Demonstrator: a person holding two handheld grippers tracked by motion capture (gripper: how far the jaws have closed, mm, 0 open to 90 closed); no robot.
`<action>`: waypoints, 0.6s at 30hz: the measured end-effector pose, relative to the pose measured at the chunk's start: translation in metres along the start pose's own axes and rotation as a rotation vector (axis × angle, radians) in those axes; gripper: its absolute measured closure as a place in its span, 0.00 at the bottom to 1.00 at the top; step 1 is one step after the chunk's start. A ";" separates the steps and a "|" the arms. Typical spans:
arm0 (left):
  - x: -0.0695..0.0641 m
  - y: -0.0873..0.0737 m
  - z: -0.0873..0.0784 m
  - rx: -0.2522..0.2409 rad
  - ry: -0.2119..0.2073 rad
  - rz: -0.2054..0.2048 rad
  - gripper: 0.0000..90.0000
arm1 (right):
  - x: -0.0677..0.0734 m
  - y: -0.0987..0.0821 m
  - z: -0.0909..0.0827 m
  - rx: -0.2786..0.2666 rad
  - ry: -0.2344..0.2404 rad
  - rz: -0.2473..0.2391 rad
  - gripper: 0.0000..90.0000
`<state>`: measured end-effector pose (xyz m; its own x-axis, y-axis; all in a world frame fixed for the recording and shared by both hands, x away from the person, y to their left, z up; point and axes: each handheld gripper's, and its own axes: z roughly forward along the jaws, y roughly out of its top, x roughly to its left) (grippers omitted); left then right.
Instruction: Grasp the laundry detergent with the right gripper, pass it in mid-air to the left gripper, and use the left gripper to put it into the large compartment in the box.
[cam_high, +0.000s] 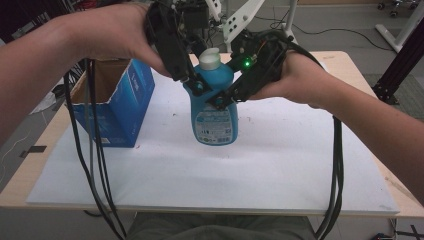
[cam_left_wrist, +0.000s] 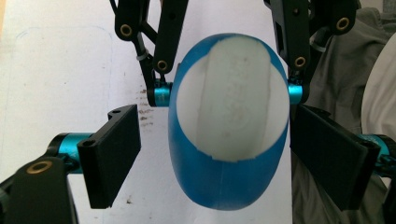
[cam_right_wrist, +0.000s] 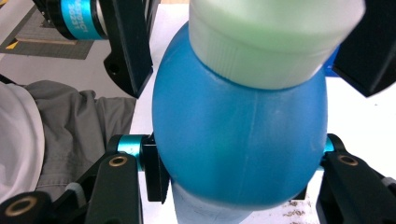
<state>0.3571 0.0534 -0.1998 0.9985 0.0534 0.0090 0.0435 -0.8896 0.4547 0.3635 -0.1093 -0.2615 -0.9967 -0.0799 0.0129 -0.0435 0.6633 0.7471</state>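
Observation:
A blue bottle (cam_high: 215, 117) with a white cap (cam_high: 209, 59) stands upright over the white mat (cam_high: 280, 165). My right gripper (cam_high: 225, 95) comes in from the right and is shut on the bottle's shoulder; in the right gripper view its jaws press both sides of the blue body (cam_right_wrist: 238, 140) just below the cap (cam_right_wrist: 275, 37). My left gripper (cam_high: 202, 82) reaches down from the upper left. In the left gripper view its pads (cam_left_wrist: 112, 154) straddle the bottle (cam_left_wrist: 224, 186) from above. The left pad stands clear of it, so this gripper is open.
An open blue cardboard box (cam_high: 125, 100) stands on the mat left of the bottle. Black cables (cam_high: 95, 165) hang from both grippers over the table's near edge. White stand legs (cam_high: 240, 20) rise behind the table. The mat's front and right parts are bare.

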 end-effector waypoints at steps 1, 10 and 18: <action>0.000 0.001 0.001 0.003 -0.004 0.000 0.18 | 0.001 0.000 0.000 0.001 0.000 0.004 0.51; -0.001 0.006 0.005 0.020 -0.008 0.002 0.18 | 0.000 0.001 -0.001 -0.008 0.001 -0.007 0.51; -0.001 0.008 0.006 0.031 -0.003 0.003 0.25 | 0.001 0.001 -0.002 -0.009 0.008 -0.004 0.51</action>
<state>0.3570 0.0436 -0.2015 0.9988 0.0491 0.0076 0.0412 -0.9032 0.4272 0.3630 -0.1101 -0.2590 -0.9960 -0.0883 0.0149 -0.0469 0.6563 0.7530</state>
